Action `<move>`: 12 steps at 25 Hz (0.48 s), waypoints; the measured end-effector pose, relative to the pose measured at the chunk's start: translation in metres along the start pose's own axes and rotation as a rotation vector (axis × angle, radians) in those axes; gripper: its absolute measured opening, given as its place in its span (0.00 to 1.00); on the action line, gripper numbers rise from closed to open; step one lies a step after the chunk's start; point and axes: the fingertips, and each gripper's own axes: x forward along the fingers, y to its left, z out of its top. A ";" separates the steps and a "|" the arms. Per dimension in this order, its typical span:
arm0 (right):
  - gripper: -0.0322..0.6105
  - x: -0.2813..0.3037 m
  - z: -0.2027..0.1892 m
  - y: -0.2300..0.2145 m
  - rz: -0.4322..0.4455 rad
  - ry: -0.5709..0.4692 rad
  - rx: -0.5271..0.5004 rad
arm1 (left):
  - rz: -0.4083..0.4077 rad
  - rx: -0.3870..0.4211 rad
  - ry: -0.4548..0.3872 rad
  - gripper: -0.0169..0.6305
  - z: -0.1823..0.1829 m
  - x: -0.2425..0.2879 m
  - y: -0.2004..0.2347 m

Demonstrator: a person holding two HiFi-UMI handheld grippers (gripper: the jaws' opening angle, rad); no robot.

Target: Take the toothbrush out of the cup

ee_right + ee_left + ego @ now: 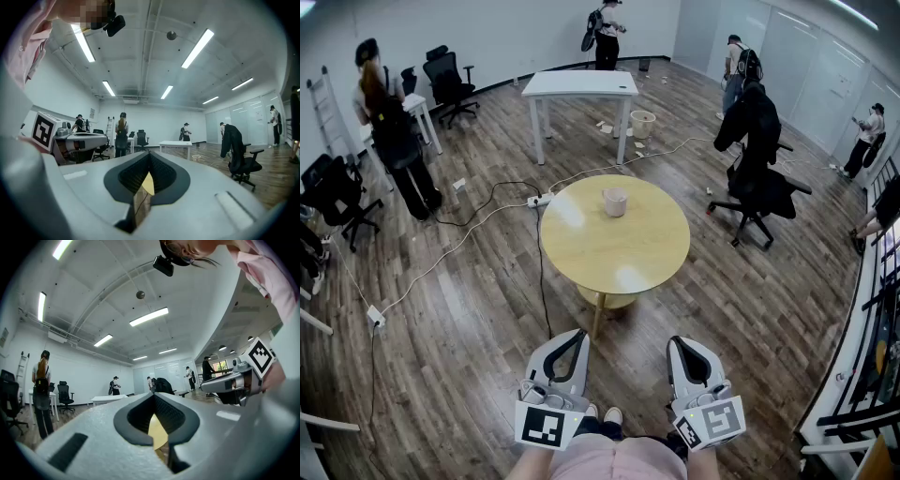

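Note:
A pale cup (614,202) stands on the round yellow table (581,272), a little beyond its middle. At this distance I cannot make out a toothbrush in it. Both grippers are held low, close to the body and short of the table's near edge, pointing toward it. My left gripper (578,335) is shut with nothing between its jaws, and so is my right gripper (678,343). In the left gripper view the left gripper (153,395) shows only a sliver of the yellow table (157,432) through its jaw gap. The right gripper (150,154) shows the same.
A white table (579,86) and a small bin (643,123) stand beyond the round table. An office chair draped with dark clothing (757,159) is at the right. Cables and a power strip (539,200) lie on the floor at the left. Several people stand around the room's edges.

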 end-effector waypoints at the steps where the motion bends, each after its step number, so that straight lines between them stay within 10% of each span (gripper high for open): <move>1: 0.06 0.000 0.000 0.000 -0.001 0.001 0.000 | 0.001 -0.004 -0.001 0.02 0.001 0.000 0.000; 12: 0.06 0.002 0.001 0.006 0.013 0.004 -0.004 | 0.009 -0.005 -0.003 0.02 0.004 -0.002 0.005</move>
